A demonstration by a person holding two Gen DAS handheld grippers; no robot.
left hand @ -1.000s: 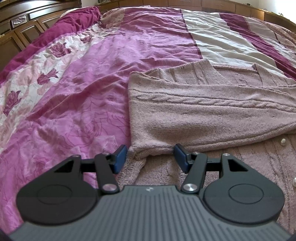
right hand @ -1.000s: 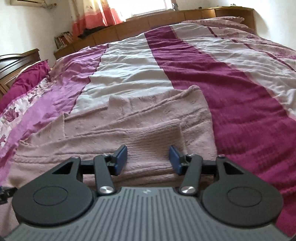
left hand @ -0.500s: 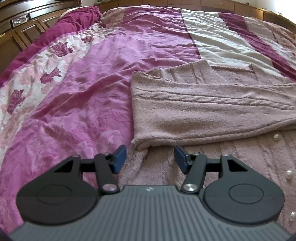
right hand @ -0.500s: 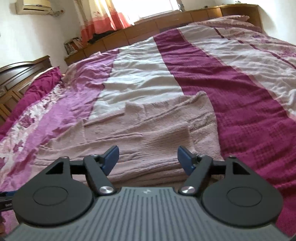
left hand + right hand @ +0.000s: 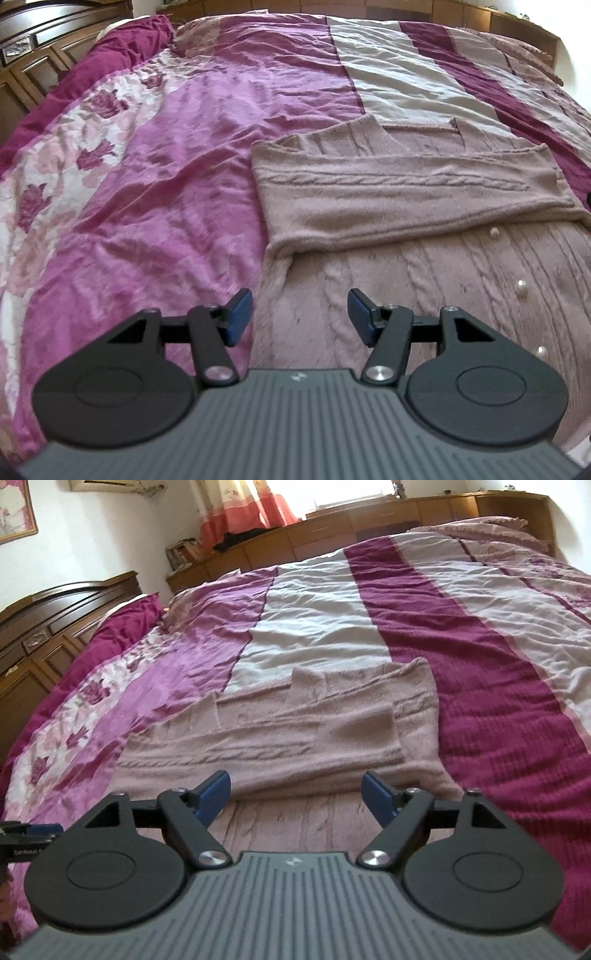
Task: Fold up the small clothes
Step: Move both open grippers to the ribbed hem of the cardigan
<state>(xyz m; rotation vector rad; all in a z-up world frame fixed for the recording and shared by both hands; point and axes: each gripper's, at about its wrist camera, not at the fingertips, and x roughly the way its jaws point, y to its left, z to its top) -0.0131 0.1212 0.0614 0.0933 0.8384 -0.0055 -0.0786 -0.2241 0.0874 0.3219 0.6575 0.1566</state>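
my left gripper (image 5: 300, 316) released, straddling cardigan (image 5: 424, 258) side edge | right gripper (image 5: 295, 798) released above hem area | cardigan flat on bedspread (image 5: 166, 166), sleeves (image 5: 406, 195) folded across chest, so body fold looks next

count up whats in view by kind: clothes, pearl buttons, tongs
cardigan: 1
pearl buttons, first at, left wrist view only: 3
tongs: 2, left tongs and right tongs, both open
total: 6
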